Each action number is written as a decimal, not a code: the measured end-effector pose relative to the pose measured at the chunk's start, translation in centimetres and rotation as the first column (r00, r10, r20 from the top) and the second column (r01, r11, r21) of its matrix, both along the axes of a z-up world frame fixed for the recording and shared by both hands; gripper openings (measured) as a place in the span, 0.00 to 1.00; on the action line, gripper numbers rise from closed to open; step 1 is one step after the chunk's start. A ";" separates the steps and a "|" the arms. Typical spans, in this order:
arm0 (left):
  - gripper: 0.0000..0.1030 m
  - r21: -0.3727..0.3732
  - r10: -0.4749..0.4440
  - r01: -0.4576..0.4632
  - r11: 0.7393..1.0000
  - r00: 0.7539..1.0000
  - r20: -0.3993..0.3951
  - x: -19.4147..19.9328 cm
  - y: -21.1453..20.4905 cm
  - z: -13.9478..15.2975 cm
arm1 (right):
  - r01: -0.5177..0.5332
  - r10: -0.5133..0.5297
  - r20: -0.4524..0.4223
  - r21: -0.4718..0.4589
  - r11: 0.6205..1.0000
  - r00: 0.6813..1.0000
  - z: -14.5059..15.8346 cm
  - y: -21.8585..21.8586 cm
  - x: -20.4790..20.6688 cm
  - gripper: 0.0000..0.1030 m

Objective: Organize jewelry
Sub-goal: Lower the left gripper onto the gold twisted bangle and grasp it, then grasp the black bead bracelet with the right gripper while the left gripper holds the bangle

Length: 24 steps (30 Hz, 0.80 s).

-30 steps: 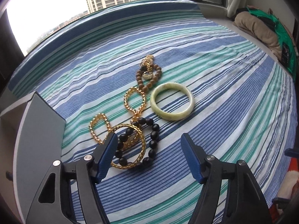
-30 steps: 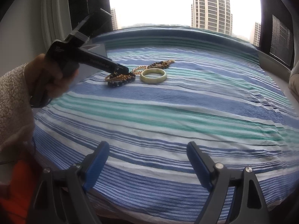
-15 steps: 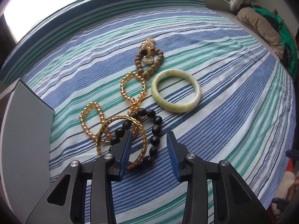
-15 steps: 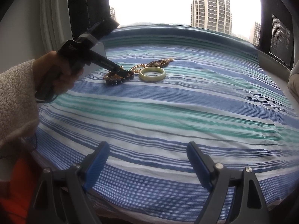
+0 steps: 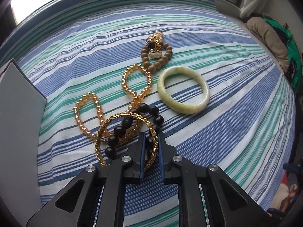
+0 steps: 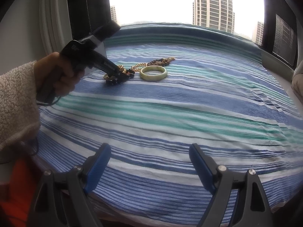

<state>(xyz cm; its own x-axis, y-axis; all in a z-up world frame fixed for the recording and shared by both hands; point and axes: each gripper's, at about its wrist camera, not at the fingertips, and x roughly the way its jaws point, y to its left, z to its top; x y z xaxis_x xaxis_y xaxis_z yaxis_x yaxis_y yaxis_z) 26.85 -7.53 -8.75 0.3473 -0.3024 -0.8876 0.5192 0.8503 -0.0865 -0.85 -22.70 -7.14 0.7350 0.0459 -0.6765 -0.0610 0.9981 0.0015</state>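
Observation:
Jewelry lies in a cluster on the striped bedspread (image 5: 236,132). My left gripper (image 5: 151,138) is shut on the near rim of a gold filigree bangle (image 5: 111,124), which overlaps a black bead bracelet (image 5: 121,130); some black beads sit between the jaws too. Beyond lie an amber bead strand (image 5: 132,81), a brown bead bracelet with gold charms (image 5: 156,56) and a pale green jade bangle (image 5: 183,89). In the right wrist view the left gripper (image 6: 121,75) rests on the cluster beside the jade bangle (image 6: 153,72). My right gripper (image 6: 149,157) is open and empty, low over the bed's near edge.
A grey box (image 5: 17,123) stands at the left beside the jewelry; it also shows behind the left gripper (image 6: 100,47). A window ledge and folded cloth (image 5: 269,34) lie at the far right. Windows run behind the bed.
My left gripper moved forward and down onto the cluster and its jaws closed from wide open onto the gold bangle's rim. The right gripper stayed still and open.

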 end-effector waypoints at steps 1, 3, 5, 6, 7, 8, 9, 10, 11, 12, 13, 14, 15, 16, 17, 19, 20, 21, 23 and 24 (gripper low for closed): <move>0.10 -0.005 0.014 -0.014 1.000 1.000 0.010 -0.2 0.4 0.3 | -0.001 0.001 0.001 -0.001 1.000 1.000 0.0 0.1 0.0 0.84; 0.10 -0.019 0.043 -0.042 0.999 0.998 0.039 -0.8 1.5 1.2 | -0.002 0.002 0.002 -0.003 1.000 1.000 0.0 0.1 0.0 0.84; 0.10 -0.018 0.071 -0.070 0.997 0.995 0.074 -1.7 2.8 2.1 | -0.004 0.004 0.002 -0.003 1.000 1.000 0.0 0.1 0.0 0.84; 0.10 -0.010 0.081 -0.080 0.997 0.993 0.091 -2.2 3.4 2.5 | -0.005 0.005 0.001 -0.002 1.000 1.000 0.0 0.1 0.0 0.84; 0.10 -0.003 0.093 -0.093 0.996 0.990 0.104 -2.7 3.9 2.9 | -0.005 0.005 -0.002 0.000 1.000 1.000 -0.1 0.1 0.1 0.84; 0.10 -0.003 0.102 -0.102 0.995 0.988 0.112 -3.3 4.5 3.1 | -0.005 0.005 -0.006 0.003 1.000 1.000 -0.2 0.1 0.1 0.84; 0.10 -0.003 0.107 -0.107 0.994 0.988 0.113 -3.9 4.9 3.2 | -0.006 0.006 -0.010 0.005 1.000 1.000 -0.3 0.1 0.2 0.84; 0.10 -0.002 0.109 -0.110 0.994 0.988 0.111 -4.7 5.4 3.3 | -0.008 0.008 -0.013 0.006 1.000 1.000 -0.3 0.2 0.2 0.84; 0.10 -0.001 0.103 -0.103 0.995 0.989 0.109 -5.6 5.6 3.2 | -0.010 0.011 -0.014 0.005 1.000 1.000 -0.4 0.3 0.3 0.84; 0.10 0.004 0.094 -0.095 0.995 0.990 0.105 -6.6 5.7 3.0 | -0.014 0.014 -0.013 0.002 1.000 1.000 -0.4 0.4 0.2 0.84; 0.10 0.013 0.083 -0.084 0.996 0.991 0.102 -7.6 5.5 2.8 | -0.016 0.016 -0.011 -0.002 1.000 1.000 -0.3 0.5 0.2 0.84; 0.10 0.021 0.066 -0.068 0.997 0.993 0.099 -8.7 5.3 2.5 | -0.016 0.016 -0.011 -0.004 1.000 1.000 -0.3 0.5 0.2 0.84; 0.10 0.027 0.049 -0.051 0.998 0.994 0.094 -9.9 5.0 2.1 | -0.016 0.016 -0.011 -0.003 1.000 1.000 -0.3 0.5 0.2 0.84; 0.11 0.031 0.028 -0.031 0.999 0.996 0.086 -10.9 4.6 1.7 | -0.015 0.015 -0.012 -0.002 1.000 1.000 -0.4 0.5 0.3 0.84; 0.11 0.033 0.007 -0.009 0.999 0.997 0.075 -11.9 4.1 1.3 | -0.013 0.013 -0.015 -0.001 1.000 1.000 -0.5 0.6 0.4 0.84; 0.11 0.037 -0.031 0.029 0.999 0.998 0.058 -13.6 3.0 0.5 | -0.010 0.010 -0.024 0.005 1.000 1.000 -0.6 0.6 0.5 0.84; 0.11 0.039 -0.050 0.048 0.998 0.997 0.054 -14.2 2.6 0.2 | -0.009 0.009 -0.027 0.007 1.000 1.000 -0.6 0.6 0.5 0.84; 0.12 0.041 -0.065 0.063 0.997 0.996 0.052 -14.7 2.2 -0.1 | -0.008 0.008 -0.028 0.006 1.000 1.000 -0.6 0.6 0.5 0.84; 0.12 0.047 -0.072 0.070 0.996 0.995 0.063 -15.0 1.8 -0.3 | -0.007 0.007 -0.023 -0.002 1.000 1.000 -0.4 0.7 0.4 0.84; 0.12 0.036 -0.068 0.066 0.997 0.996 0.058 -14.9 1.9 -0.3 | -0.007 0.006 -0.019 -0.005 1.000 1.000 -0.3 0.8 0.3 0.84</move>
<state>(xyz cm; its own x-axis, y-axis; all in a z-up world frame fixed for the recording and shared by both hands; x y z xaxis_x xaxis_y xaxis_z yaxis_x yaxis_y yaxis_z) 11.99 -5.64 -9.02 0.3794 -0.2973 -0.8761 0.5788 0.8151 -0.0259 -0.56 -21.95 -7.45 0.7219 0.0473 -0.6904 -0.0675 0.9977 -0.0022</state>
